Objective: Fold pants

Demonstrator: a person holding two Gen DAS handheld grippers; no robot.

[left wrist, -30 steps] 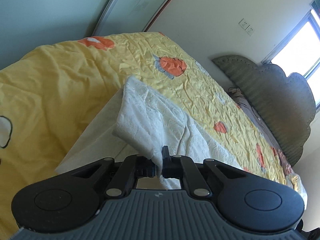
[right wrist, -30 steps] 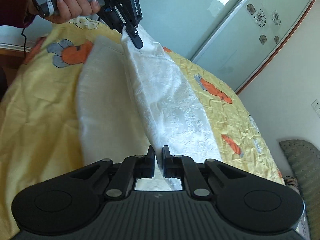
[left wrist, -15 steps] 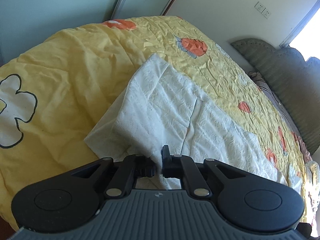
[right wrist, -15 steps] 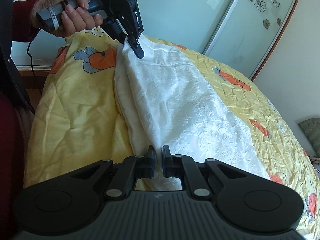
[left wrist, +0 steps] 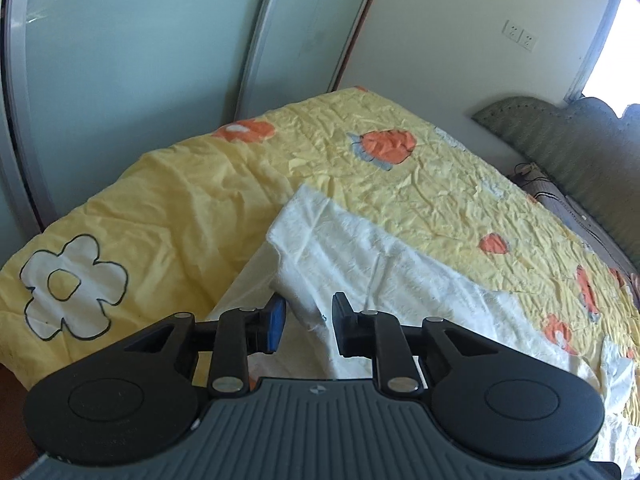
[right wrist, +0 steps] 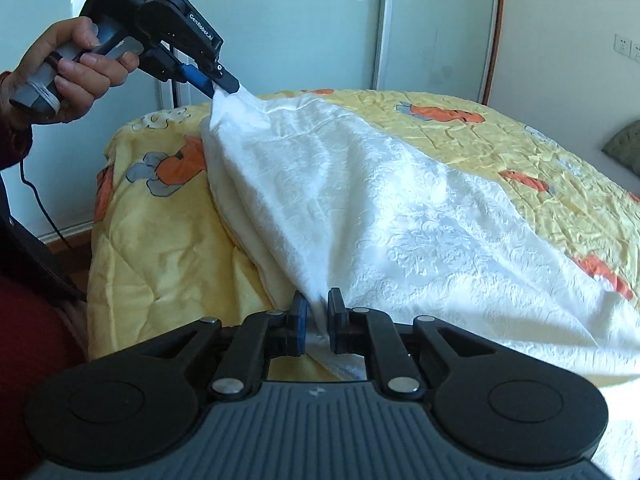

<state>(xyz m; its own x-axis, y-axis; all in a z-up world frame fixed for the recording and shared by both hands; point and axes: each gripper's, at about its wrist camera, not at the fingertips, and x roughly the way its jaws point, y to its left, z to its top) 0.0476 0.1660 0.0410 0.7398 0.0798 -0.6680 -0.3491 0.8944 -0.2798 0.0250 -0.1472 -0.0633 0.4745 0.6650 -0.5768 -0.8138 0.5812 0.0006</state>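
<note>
Pants [right wrist: 400, 216] of white embossed cloth drape over crinkled yellow quilt [right wrist: 520, 140]

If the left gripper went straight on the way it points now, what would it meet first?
Most likely the white pants, whose edge already lies between the left gripper's parted jaws. Beyond them is the yellow bedspread. Depth is hard to judge.

A bed [right wrist: 168, 248] carries everything, covered by a crinkled yellow quilt [left wrist: 420, 200] printed with orange shapes and a white flower [left wrist: 72, 286]. White textured pants [right wrist: 360, 208] lie stretched across the quilt, near edge to far left corner.
</note>
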